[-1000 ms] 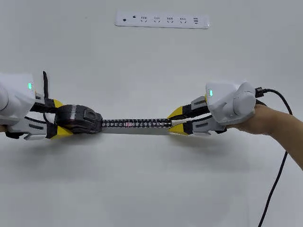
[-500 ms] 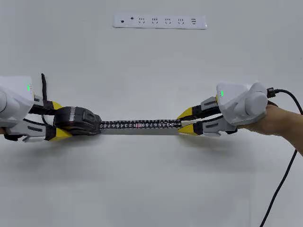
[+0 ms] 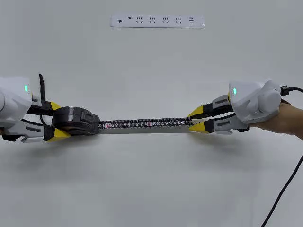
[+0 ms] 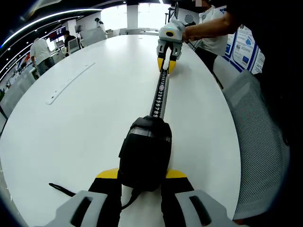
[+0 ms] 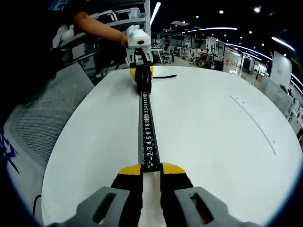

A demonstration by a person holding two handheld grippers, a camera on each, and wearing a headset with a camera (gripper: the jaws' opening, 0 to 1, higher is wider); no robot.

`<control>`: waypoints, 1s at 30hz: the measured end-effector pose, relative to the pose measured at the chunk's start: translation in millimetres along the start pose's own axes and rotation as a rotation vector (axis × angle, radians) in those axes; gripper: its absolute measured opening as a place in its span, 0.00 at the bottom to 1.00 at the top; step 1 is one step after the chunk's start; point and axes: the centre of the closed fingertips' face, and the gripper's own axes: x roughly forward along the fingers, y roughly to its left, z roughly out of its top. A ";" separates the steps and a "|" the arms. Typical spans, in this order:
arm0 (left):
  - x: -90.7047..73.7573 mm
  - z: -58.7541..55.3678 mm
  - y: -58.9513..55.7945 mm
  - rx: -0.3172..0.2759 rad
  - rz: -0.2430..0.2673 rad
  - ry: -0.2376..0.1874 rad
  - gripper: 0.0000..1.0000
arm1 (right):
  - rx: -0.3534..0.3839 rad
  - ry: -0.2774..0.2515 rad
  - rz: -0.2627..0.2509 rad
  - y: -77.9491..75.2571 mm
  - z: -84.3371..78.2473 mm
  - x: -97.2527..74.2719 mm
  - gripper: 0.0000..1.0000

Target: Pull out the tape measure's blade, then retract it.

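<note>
Tape measure (image 3: 75, 120): a chunky black case is gripped at the left of the head view.
Blade (image 3: 147, 124): a dark strip with pale numerals is stretched straight from the case to the right gripper (image 3: 193, 121).
Left gripper (image 3: 57, 119): its yellow-tipped jaws are clamped on the case.
Right gripper: its jaws are pinched on the blade's end, and it is held by a hand (image 3: 284, 118).
Table (image 3: 151, 184): a white top with a power strip (image 3: 157, 21) laid at the far side.
Room: an office with ceiling lights (image 5: 258, 8) is seen beyond.

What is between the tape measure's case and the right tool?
The pulled-out blade, black with white numerals, runs straight from the case to the right tool, whose jaws pinch its end. This shows in the head view.
</note>
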 end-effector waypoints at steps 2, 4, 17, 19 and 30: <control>0.0 0.0 0.0 0.000 0.000 0.000 0.29 | 0.000 0.000 0.000 0.0 -0.2 -0.2 0.12; 0.1 0.0 -0.1 0.000 0.001 0.000 0.29 | 0.002 0.005 -0.002 -0.1 -2.8 -2.5 0.12; 1.0 1.1 -1.3 0.015 0.000 0.034 0.29 | -0.020 0.067 -0.017 -0.4 -11.8 -8.6 0.12; 1.8 1.9 -1.4 0.017 0.001 0.038 0.29 | -0.029 0.077 -0.017 -0.6 -12.5 -8.5 0.12; 3.5 3.1 0.5 0.021 0.001 0.051 0.29 | -0.058 0.123 -0.018 -2.1 -17.8 -4.6 0.13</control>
